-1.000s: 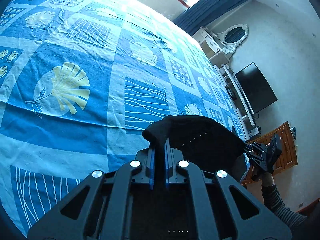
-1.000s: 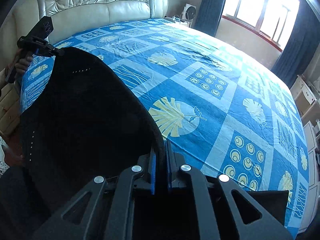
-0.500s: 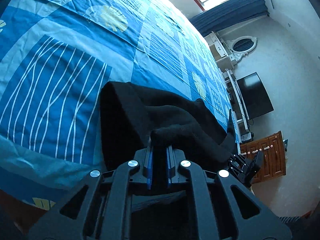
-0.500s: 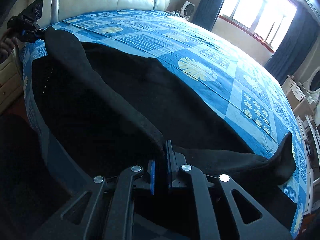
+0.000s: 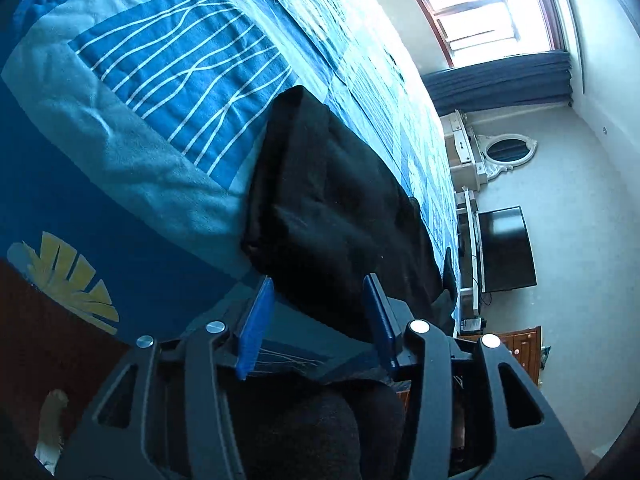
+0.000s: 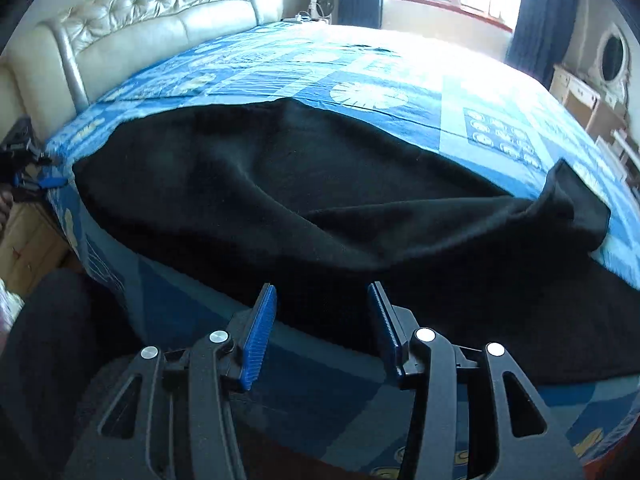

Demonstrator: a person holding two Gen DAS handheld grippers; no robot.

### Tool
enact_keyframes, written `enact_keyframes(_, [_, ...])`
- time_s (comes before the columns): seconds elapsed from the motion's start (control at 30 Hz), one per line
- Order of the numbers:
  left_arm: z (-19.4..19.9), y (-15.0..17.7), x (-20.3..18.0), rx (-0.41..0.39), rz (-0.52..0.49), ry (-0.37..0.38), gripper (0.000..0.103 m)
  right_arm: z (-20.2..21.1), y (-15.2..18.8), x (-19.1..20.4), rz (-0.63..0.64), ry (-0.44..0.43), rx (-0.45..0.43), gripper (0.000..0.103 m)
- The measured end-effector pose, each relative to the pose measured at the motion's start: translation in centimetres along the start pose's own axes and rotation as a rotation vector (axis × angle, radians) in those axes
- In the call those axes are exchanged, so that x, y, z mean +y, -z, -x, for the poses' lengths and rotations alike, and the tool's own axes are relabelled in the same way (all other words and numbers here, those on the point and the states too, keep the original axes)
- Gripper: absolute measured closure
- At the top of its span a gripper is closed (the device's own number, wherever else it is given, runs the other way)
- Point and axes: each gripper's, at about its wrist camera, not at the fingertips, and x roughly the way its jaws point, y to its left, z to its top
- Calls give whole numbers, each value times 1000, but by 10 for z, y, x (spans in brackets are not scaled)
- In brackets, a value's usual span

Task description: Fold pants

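1. Covering the bed (image 6: 460,92), a blue patterned sheet lay under everything.
2. Black pants (image 6: 300,208) sprawled rumpled along its near edge.
3. My right gripper (image 6: 322,312) gaped, holding nothing.
4. My left gripper (image 5: 318,304) gaped too, just short of the pants (image 5: 332,200).

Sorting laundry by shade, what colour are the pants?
Black pants; the right wrist view shows them best.
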Motion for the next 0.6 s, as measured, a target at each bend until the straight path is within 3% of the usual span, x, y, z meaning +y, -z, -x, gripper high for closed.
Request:
enact_keyframes(0.2, [-21,2,-13,-31,45,-39,54,-3,-3,-9,-202,-179,4,55])
enact_keyframes(0.43, [-44,-1,-19,-21,53,-77,52,-14,3,0,-287,-288,48,55])
enact_keyframes(0.6, [-46,-4,-12,-60,95,-76,51,-23,7,-3,-381,-370,62,54])
